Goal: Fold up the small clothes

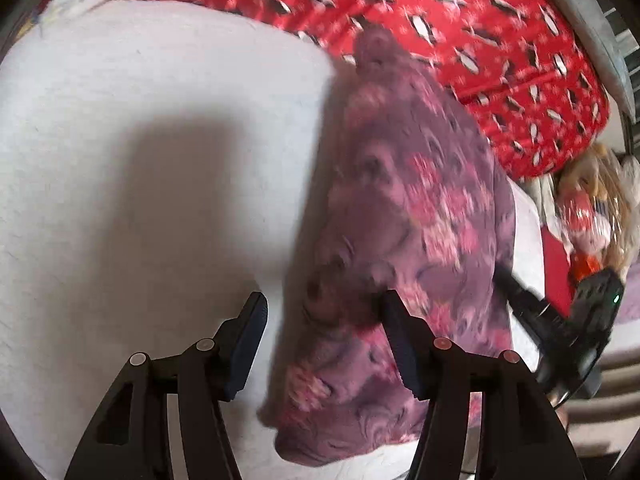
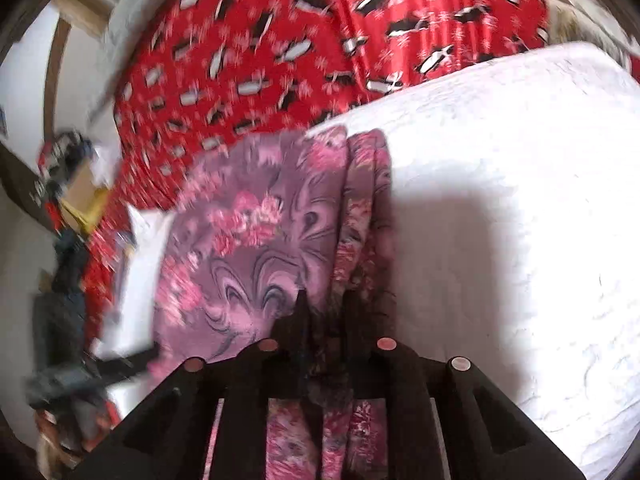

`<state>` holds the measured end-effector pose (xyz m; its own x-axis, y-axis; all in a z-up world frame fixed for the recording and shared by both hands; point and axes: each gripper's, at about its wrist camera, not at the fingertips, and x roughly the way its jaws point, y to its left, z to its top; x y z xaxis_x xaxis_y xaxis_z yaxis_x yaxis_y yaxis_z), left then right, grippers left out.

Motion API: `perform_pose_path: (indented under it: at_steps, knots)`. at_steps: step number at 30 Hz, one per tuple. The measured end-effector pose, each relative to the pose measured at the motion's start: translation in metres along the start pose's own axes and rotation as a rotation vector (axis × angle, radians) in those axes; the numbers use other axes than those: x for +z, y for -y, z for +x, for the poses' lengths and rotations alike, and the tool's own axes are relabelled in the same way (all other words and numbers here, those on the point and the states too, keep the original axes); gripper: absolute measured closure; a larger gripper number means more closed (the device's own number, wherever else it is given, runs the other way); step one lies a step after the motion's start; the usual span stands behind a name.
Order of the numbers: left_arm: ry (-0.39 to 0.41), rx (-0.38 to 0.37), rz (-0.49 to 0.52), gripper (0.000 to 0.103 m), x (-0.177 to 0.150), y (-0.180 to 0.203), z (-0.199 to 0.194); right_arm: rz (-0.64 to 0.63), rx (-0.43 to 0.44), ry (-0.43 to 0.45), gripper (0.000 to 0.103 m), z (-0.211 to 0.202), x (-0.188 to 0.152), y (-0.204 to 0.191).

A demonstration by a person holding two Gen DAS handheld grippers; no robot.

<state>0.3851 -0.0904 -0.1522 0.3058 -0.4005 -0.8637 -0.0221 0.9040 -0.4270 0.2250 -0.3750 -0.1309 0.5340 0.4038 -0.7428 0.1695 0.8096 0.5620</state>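
Gripping the purple floral garment [image 2: 256,240] edge, the right gripper [image 2: 324,304] lifts it off the white bedspread [image 2: 520,200] for folding while the left gripper [image 1: 324,312] waits wide beside it

The garment [image 1: 408,216] is lying folded lengthwise on the bedsheet [image 1: 140,160], its far end reaching toward the patterned blanket [image 1: 480,40] that's sitting behind it across the back of the bed. The left gripper [image 1: 324,312] is hanging over the garment's near left edge, and the right gripper [image 2: 324,300] is sitting on its near right edge, sheet stretching out beyond on both sides
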Motion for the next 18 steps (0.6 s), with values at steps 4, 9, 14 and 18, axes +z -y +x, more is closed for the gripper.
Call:
perform_pose_path:
  at_steps: [4, 9, 14, 18]
  knots:
    - [0.061, -0.012, 0.007, 0.046, 0.011, 0.01, -0.012, 0.01, 0.036, 0.096, 0.078, -0.025, 0.016, -0.008]
    - [0.09, 0.024, 0.037, 0.046, 0.032, 0.034, -0.007, -0.001, -0.04, 0.06, 0.052, 0.002, 0.041, -0.02]
    - [0.12, 0.155, 0.151, 0.046, 0.037, 0.056, 0.011, -0.065, -0.065, 0.104, 0.096, 0.013, 0.048, -0.025]
    - [0.105, 0.166, 0.152, 0.045, 0.035, 0.061, 0.032, 0.029, -0.091, 0.041, 0.101, 0.028, 0.045, 0.011]
